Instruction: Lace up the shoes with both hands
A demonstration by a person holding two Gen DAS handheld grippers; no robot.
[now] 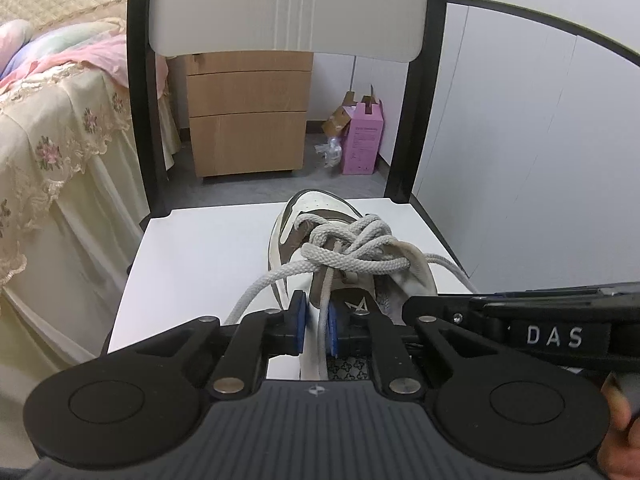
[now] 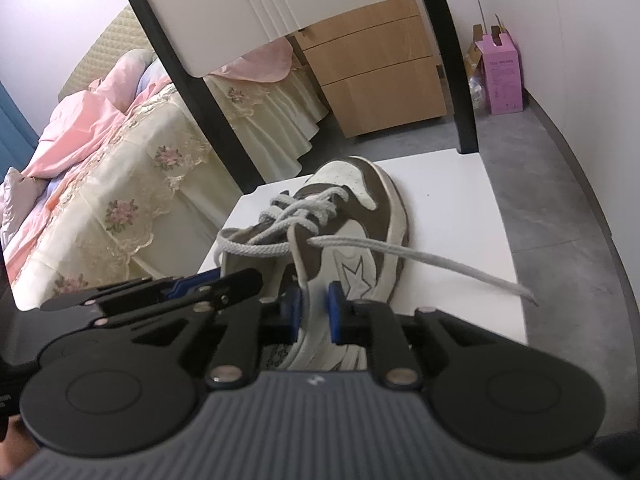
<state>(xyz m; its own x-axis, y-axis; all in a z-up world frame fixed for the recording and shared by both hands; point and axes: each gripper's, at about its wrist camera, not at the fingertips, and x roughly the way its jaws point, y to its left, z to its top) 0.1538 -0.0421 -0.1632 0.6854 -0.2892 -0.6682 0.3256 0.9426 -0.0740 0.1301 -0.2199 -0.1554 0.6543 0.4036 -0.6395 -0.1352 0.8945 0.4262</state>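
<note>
The left gripper point(image 1: 318, 320) points down and forward at the heel end of one shoe point(image 1: 320, 216), and its two blue pads point(image 1: 301, 314) stand close, with a pale lace strand point(image 1: 325, 300) running between them; whether they press it I cannot tell. At about three o'clock from it the black body of the right gripper point(image 1: 520, 312) comes in across the left wrist view. The right gripper point(image 2: 314, 304) also tilts down, near the shoe point(image 2: 352, 216) collar; a strand point(image 2: 298, 264) passes its left pad point(image 2: 293, 308), but a gap stays beside the right pad, so I see no firm grasp. A second lace end point(image 2: 440, 266) lies loose toward three o'clock over the seat. I count one shoe, two grippers and one white chair point(image 2: 460, 208); the shoe lies on the chair seat, toe at twelve o'clock. Behind stand one bed point(image 1: 60, 140), one wooden drawer cabinet point(image 1: 248, 116) and one pink box point(image 1: 364, 140).
</note>
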